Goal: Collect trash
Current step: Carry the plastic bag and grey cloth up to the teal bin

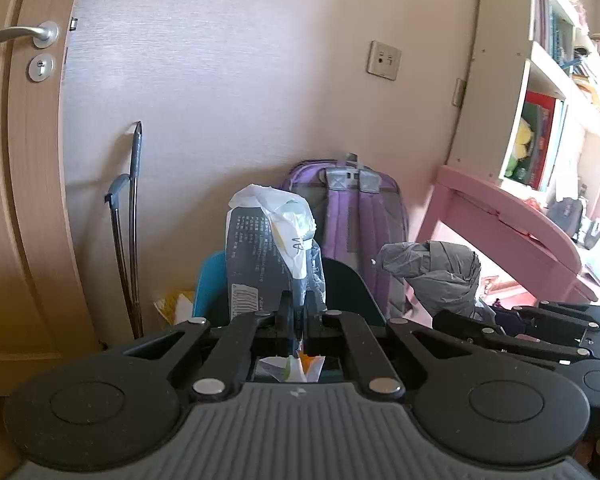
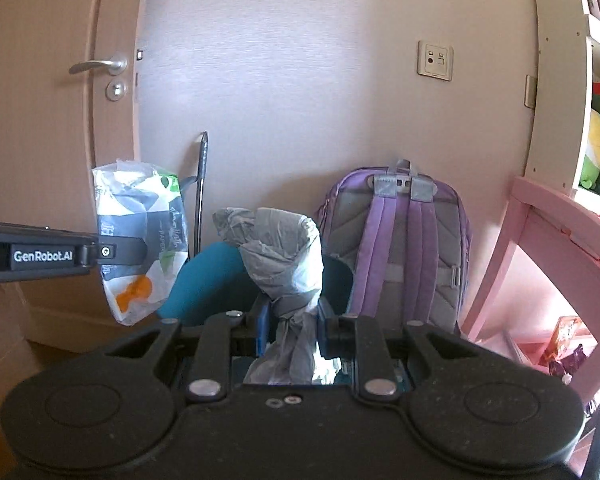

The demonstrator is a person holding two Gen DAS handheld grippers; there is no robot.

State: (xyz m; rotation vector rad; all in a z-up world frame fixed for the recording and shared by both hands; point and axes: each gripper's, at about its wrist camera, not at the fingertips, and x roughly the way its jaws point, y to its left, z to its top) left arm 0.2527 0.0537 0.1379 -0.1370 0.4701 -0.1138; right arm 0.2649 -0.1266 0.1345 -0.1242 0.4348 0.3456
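My left gripper [image 1: 296, 312] is shut on a printed plastic wrapper [image 1: 268, 256], white, grey and orange, held upright in the air. The wrapper also shows in the right wrist view [image 2: 140, 236], clamped by the left gripper [image 2: 124, 252] at the left. My right gripper [image 2: 292, 320] is shut on the twisted edge of a grey trash bag [image 2: 284, 248]. The bag also shows in the left wrist view [image 1: 436, 272], to the right of the wrapper. A teal trash bin [image 2: 204, 280] stands on the floor just behind both, its rim partly hidden by the bag.
A purple backpack [image 2: 400, 248] leans on the wall behind the bin. A dustpan handle [image 2: 202, 184] stands left of it, by a wooden door [image 2: 52, 120]. A pink desk [image 2: 548, 240] and a bookshelf [image 1: 548, 120] are on the right. Yellow litter [image 1: 172, 304] lies by the bin.
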